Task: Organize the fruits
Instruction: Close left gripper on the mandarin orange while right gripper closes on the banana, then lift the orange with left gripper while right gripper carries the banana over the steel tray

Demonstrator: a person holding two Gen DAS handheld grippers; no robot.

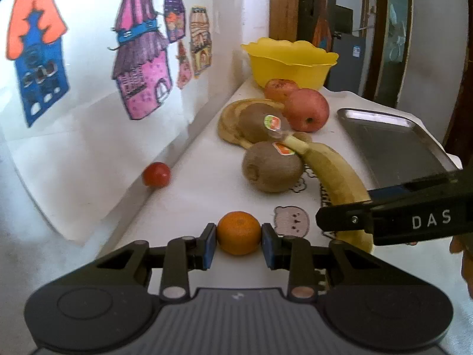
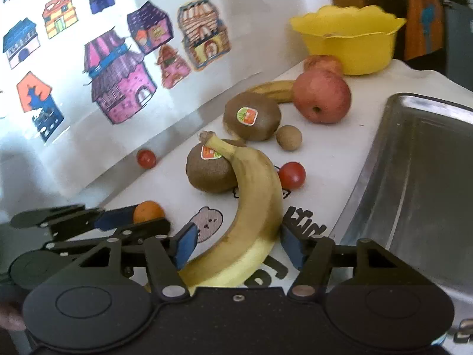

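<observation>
Pinching a mandarin [image 1: 239, 232] between blue pads, the left gripper [image 1: 239, 245] holds it; right gripper [image 2: 236, 244] spread wide around the banana [image 2: 251, 201], metal tray [image 2: 414, 183] at three o'clock

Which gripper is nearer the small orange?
Left. The left gripper has its pads against both sides of the small orange; the right gripper straddles the banana beside it.

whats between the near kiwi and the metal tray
The banana, its stem resting on the near kiwi, and a cherry tomato beside it, then bare tablecloth up to the metal tray. The right wrist view shows it best.
</observation>
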